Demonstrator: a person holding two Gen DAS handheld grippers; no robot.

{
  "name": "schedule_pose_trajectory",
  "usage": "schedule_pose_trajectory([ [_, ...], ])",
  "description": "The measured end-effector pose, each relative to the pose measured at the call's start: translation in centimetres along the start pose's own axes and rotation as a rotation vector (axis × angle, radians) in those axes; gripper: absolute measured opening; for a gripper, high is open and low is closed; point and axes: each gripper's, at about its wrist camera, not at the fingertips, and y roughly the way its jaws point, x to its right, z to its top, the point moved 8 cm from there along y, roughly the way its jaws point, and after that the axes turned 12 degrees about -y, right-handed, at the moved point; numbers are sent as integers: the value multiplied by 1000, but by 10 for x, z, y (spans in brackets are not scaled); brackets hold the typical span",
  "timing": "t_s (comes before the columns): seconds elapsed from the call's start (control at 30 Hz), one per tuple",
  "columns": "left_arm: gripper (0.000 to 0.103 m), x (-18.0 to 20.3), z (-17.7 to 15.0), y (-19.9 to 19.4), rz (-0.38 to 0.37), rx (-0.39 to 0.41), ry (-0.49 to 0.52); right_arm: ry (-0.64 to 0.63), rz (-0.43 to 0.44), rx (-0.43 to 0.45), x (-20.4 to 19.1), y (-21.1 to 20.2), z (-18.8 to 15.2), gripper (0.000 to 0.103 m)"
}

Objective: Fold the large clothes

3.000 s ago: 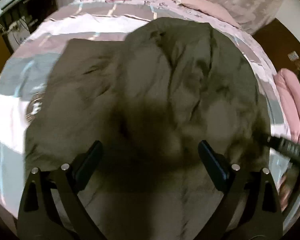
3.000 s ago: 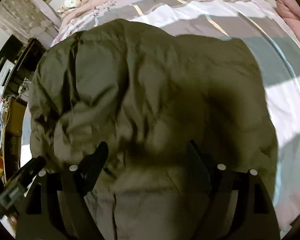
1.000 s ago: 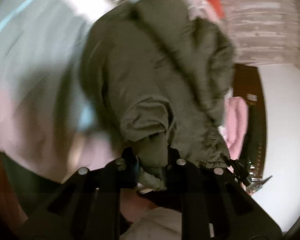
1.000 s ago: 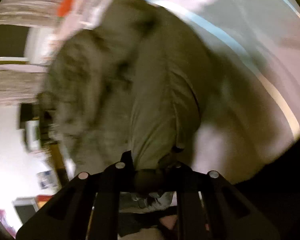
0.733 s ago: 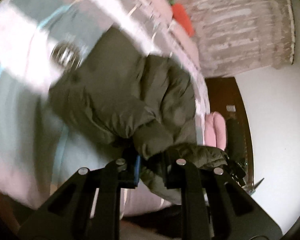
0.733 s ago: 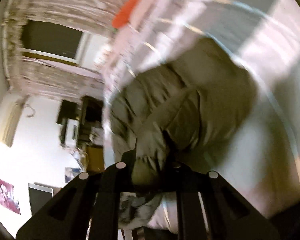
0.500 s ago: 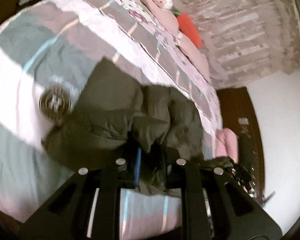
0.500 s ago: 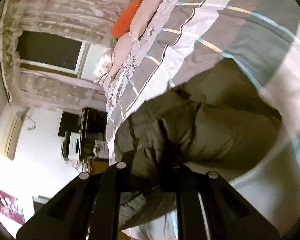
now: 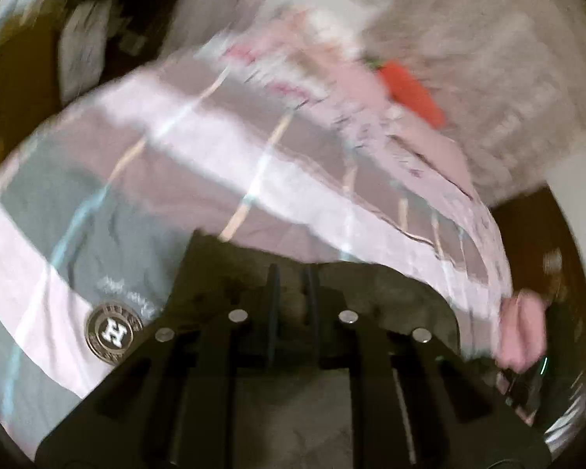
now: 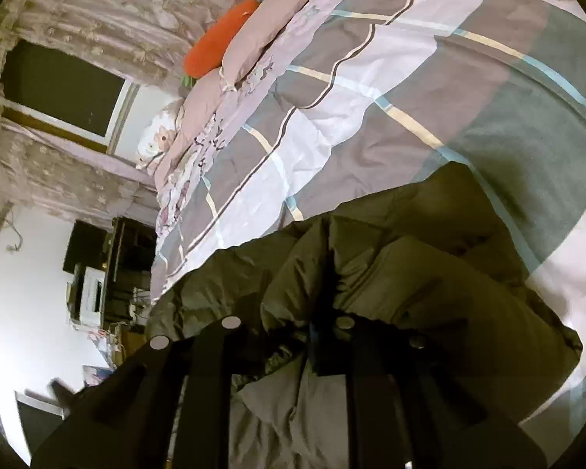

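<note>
Left wrist view is motion-blurred. Left gripper [image 9: 291, 293] is seen with jaws drawn narrow, a fold of the jacket [image 9: 390, 293] pinched between them. Little of the jacket is shown here: a dark mass at 6 o'clock, behind the fingers. A round logo badge [image 9: 114, 331] on the quilt [image 9: 215, 148] is seen at 8 o'clock, visible only in this view. A pink bundle [image 9: 521, 330] sits at 4 o'clock, at the bed edge; what it is can't be told through the blur.

Right wrist view is sharp. Right gripper [image 10: 320, 336] is seen with jaws close together, olive jacket [image 10: 429, 265] fabric gathered between them. The bulk of the jacket is shown here, bunched and puffy on the quilt [image 10: 371, 117] from 6 to 3 o'clock, its grey lining [image 10: 277, 410] turned up near 6 o'clock.

Surface: a bed covered by a plaid quilt in grey, mauve and white with pale blue and cream lines. Pink pillows [image 10: 269, 27] and an orange cushion [image 10: 215, 49] are stacked at 11 o'clock. Patterned curtains [image 10: 97, 11] and a dark window [image 10: 62, 86] are at 10 o'clock. A white wall and dark shelving [image 10: 113, 273] with clutter are at 8 to 9 o'clock.
</note>
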Motion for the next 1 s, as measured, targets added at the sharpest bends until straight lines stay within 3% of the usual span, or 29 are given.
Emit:
schedule_pose_trajectory([
  [0.07, 14, 44, -43, -25, -84, -33, 155, 30, 10, 0, 4, 2, 1, 14],
  [0.17, 18, 89, -128, -25, -153, -194, 345, 84, 30, 0, 8, 0, 0, 16],
  [0.23, 18, 102, -174, -6, -116, -257, 463, 149, 71, 10, 10, -9, 2, 24],
  [0.3, 18, 101, -193, 17, -73, -298, 484, 192, 122, 59, 7, -30, 8, 48],
  [0.4, 16, 85, -193, 57, 3, -333, 416, 150, 125, 210, 2, -78, 25, 69],
  [0.47, 11, 76, -184, 74, 26, -345, 373, 51, 84, 247, -10, -102, 28, 72],
  [0.57, 6, 72, -169, 91, 55, -334, 346, -198, -60, 93, -41, -97, 4, 72],
  [0.63, 5, 73, -163, 97, 76, -321, 358, -343, -109, -16, -59, -75, -24, 72],
  [0.73, 5, 76, -157, 108, 106, -309, 357, -443, -186, -119, -58, -28, -53, 56],
  [0.8, 5, 78, -154, 109, 114, -307, 345, -449, -211, -120, -50, -8, -50, 48],
  [0.9, 5, 78, -152, 115, 120, -312, 335, -458, -302, -24, -38, 5, -25, 48],
  [1.0, 5, 75, -150, 120, 116, -327, 321, -388, -382, 44, -18, 10, 0, 48],
])
